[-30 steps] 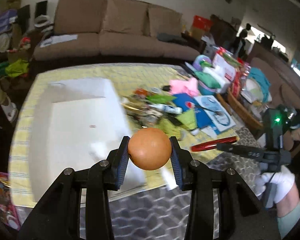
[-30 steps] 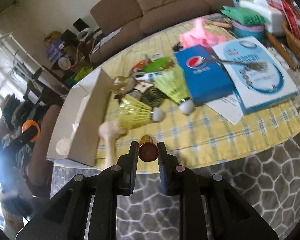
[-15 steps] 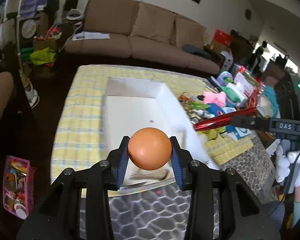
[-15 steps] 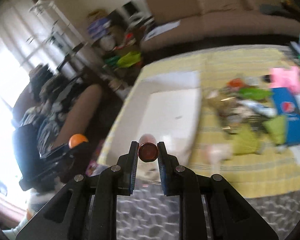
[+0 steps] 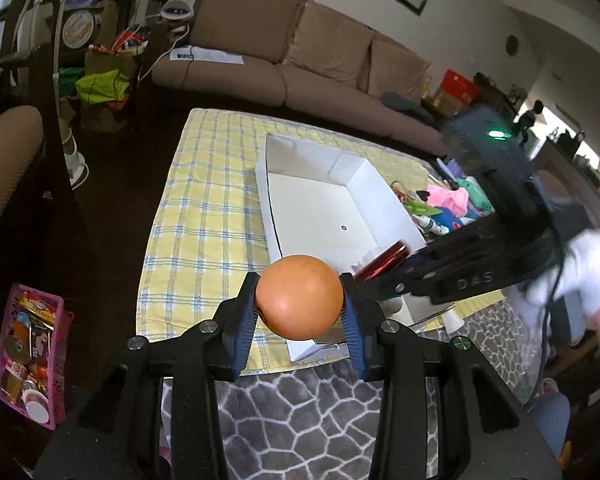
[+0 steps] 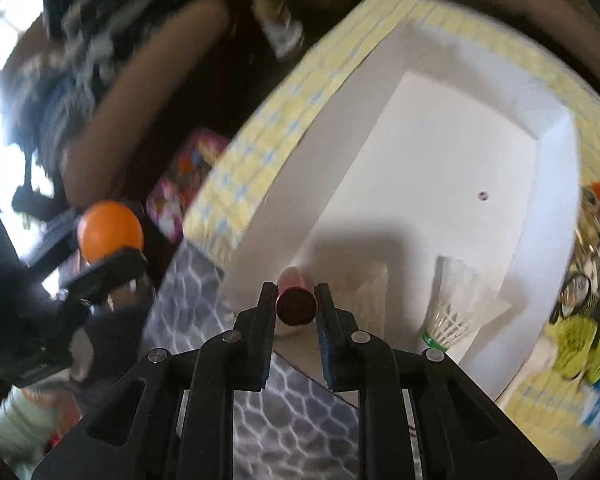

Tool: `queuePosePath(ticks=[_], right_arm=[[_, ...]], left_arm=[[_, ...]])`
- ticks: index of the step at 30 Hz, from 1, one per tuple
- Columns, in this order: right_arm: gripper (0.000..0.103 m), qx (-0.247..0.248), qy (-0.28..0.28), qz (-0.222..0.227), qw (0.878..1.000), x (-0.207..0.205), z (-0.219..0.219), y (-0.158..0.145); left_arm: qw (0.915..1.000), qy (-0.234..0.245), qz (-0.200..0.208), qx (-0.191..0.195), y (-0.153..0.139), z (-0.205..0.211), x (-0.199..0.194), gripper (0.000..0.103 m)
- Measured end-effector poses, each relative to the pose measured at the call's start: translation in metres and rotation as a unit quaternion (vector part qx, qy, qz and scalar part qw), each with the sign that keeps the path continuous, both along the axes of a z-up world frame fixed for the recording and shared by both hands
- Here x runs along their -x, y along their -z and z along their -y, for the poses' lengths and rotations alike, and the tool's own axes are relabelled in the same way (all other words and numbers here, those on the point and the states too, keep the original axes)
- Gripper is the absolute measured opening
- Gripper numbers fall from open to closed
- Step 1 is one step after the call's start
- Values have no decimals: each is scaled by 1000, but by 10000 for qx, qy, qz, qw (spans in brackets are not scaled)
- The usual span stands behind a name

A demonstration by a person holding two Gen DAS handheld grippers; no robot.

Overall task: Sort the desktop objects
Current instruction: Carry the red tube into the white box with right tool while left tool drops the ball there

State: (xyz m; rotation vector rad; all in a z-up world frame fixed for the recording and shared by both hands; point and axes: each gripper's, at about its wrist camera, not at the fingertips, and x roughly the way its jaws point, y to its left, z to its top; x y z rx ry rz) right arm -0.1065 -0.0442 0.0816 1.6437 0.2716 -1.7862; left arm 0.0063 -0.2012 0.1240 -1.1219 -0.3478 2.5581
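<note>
left gripper (image 5: 300, 306) clamped, level; right gripper (image 6: 296, 308) clamped; gloved hand (image 5: 576, 272) gripping

White box (image 5: 320, 208) floor mostly bare

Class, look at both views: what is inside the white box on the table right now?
Inside the white box lie two white shuttlecocks near the front wall, and a small dark speck on the floor. The right tongs and their red tube hide part of the front corner.
</note>
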Motion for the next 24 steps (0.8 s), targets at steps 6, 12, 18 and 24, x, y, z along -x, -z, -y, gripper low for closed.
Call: queuePosePath(ticks=[6, 12, 18, 24], right_arm=[[20, -200, -24, 547, 9983, 33, 27, 26], [46, -83, 470, 484, 9977, 41, 24, 39], [45, 766, 1168, -235, 9899, 26, -41, -9], [46, 1381, 1848, -777, 9699, -2, -126, -44]], left_arm=[[10000, 87, 47, -5, 4, -3, 3, 36], [9997, 163, 183, 40, 12, -9, 10, 36], [9987, 398, 297, 133, 18, -34, 26, 36], [9935, 771, 706, 447, 34, -77, 60, 36]])
